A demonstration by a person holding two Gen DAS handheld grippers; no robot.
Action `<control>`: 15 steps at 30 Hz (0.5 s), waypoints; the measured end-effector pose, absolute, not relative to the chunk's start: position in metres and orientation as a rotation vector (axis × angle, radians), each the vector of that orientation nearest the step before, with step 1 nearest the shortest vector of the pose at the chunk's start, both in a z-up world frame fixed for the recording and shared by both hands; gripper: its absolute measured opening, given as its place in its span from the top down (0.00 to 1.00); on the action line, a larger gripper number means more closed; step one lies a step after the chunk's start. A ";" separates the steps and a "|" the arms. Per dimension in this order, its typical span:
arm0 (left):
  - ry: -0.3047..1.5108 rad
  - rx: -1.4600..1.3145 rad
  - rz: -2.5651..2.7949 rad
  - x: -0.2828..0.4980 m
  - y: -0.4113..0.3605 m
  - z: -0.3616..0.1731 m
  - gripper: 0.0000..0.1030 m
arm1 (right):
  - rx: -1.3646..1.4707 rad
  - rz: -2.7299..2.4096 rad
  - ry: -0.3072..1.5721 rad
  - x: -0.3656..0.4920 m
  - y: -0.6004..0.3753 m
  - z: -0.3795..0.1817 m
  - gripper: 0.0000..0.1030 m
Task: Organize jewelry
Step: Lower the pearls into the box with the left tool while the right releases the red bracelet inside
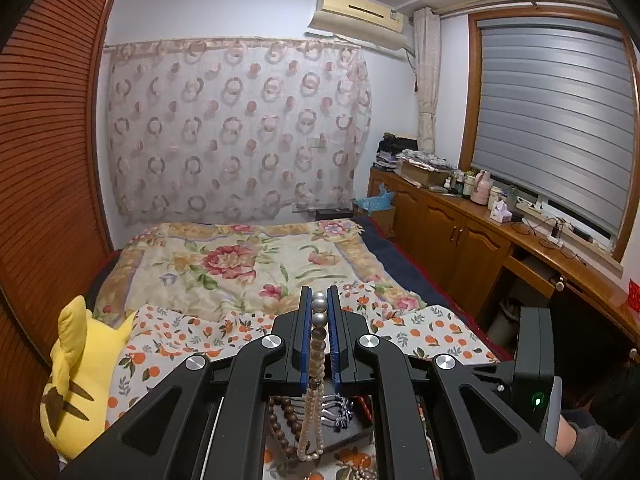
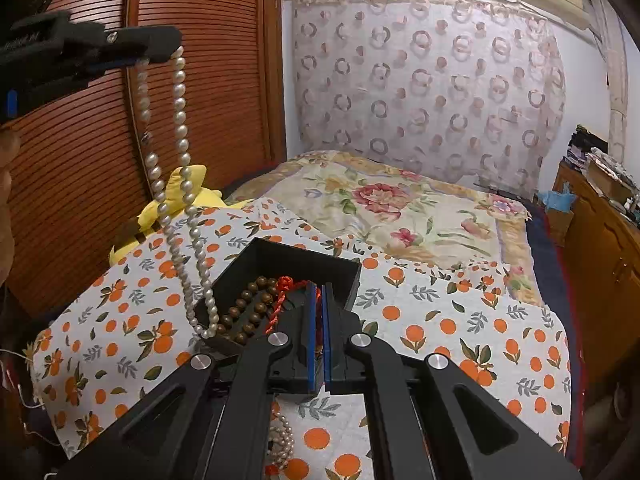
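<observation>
Left gripper (image 1: 319,300) clamped on pearls (image 1: 319,334). Only the right view shows the strand's loop hung to the box (image 2: 352,276) rim; right gripper (image 2: 319,292) closed on red cord (image 2: 285,283).

Each hand-held gripper is built of matte black plastic. The left hand-held gripper (image 1: 320,300) has two narrow fingers lined with ribbed blue pads (image 1: 306,344), carried on angled black link arms with cut-out slots and round silver pivot screws (image 1: 273,341). At the right edge of the left wrist view a black box shows a small green light (image 1: 538,401). The right hand-held gripper (image 2: 319,294) has the same blue-faced fingers, black links and silver screws (image 2: 279,338).
</observation>
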State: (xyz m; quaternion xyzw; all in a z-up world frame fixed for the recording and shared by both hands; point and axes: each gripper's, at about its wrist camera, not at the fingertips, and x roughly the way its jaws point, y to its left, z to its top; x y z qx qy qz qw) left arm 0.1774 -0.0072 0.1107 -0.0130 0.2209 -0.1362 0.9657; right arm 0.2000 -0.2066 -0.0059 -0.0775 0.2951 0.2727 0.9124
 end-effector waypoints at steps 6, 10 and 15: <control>0.477 -0.023 -0.265 0.187 -0.007 0.093 0.93 | -0.145 0.547 0.608 0.207 -0.207 -0.011 0.97; 0.550 -0.025 -0.252 0.203 -0.003 0.059 0.93 | -0.146 0.539 0.614 0.214 -0.202 -0.017 0.97; 0.635 -0.041 -0.241 0.216 0.003 0.019 0.93 | -0.141 0.533 0.625 0.222 -0.197 -0.025 0.97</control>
